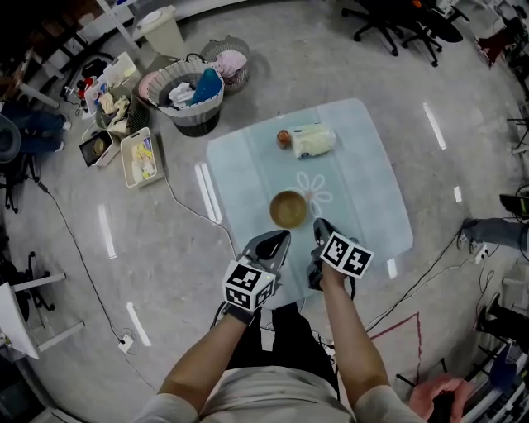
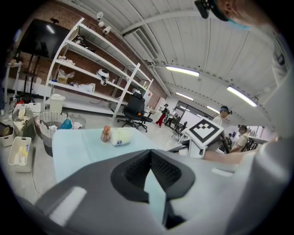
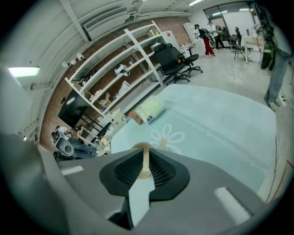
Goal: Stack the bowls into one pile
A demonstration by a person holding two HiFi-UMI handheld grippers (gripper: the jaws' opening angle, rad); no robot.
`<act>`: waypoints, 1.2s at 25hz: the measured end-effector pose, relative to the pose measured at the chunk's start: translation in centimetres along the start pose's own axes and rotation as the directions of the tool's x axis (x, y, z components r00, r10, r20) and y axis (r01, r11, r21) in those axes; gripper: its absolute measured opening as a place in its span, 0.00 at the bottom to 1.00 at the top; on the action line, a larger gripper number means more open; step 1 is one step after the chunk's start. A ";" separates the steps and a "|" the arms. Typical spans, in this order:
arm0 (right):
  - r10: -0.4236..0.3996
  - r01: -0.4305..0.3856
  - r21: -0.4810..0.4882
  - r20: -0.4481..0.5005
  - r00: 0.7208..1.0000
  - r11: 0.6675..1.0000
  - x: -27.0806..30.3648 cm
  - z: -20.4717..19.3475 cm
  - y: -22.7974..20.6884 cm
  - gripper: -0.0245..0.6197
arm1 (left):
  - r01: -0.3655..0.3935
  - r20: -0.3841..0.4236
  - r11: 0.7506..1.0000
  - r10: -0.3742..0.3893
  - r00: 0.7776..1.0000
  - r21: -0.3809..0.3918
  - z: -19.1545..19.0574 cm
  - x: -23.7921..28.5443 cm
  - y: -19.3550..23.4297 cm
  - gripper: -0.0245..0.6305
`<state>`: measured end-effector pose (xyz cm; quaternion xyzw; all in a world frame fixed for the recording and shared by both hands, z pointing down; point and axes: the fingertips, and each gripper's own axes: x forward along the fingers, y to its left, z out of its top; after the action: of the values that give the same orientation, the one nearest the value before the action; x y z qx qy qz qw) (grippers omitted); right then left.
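Observation:
A tan bowl [image 1: 288, 208] stands on the pale blue cloth-covered table [image 1: 372, 190], beside a printed flower; from above it reads as a single pile. My left gripper [image 1: 273, 245] hovers just near and left of the bowl, its jaws together and empty. My right gripper [image 1: 321, 232] sits close to the bowl's near right side, also shut on nothing. In the right gripper view the bowl's rim [image 3: 143, 148] peeks over the right gripper [image 3: 144, 156]. The left gripper [image 2: 150, 153] points across the table and does not see the bowl.
A pale plastic packet [image 1: 314, 140] and a small orange jar [image 1: 283, 138] lie at the table's far side. On the floor to the left stand a laundry basket [image 1: 196, 97], boxes and trailing cables. Office chairs [image 1: 397, 21] stand far back.

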<state>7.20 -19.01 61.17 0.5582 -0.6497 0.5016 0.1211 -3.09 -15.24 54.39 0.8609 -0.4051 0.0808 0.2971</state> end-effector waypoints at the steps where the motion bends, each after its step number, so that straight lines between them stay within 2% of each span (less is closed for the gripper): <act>1: 0.014 -0.014 -0.013 0.016 1.000 1.000 -0.8 0.4 0.4 0.11 | -0.003 0.003 1.000 0.003 1.000 -0.011 0.2 -0.2 -0.3 0.05; 5: 0.069 -0.065 -0.075 0.057 0.996 0.995 -3.8 1.9 1.7 0.06 | -0.024 0.023 0.999 0.025 0.999 -0.040 1.4 -0.8 -1.6 0.05; 16: 0.219 -0.180 -0.256 0.133 0.967 0.950 -10.8 4.9 7.5 0.05 | -0.051 0.076 0.999 0.051 0.996 -0.001 7.1 -4.0 -5.6 0.05; 24: 0.337 -0.201 -0.423 0.276 0.900 0.883 -17.3 7.5 15.2 0.05 | -0.027 0.149 0.999 0.022 0.989 0.031 12.0 -8.7 -6.9 0.05; 30: 0.379 -0.175 -0.483 0.364 0.851 0.858 -22.4 8.8 19.5 0.05 | 0.020 0.199 0.997 -0.035 0.979 0.080 16.6 -12.4 -8.5 0.05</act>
<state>1.99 -14.88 30.88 0.5146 -0.8298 0.2154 0.0140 -6.66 -12.57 32.46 0.8811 -0.4175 0.0053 0.2223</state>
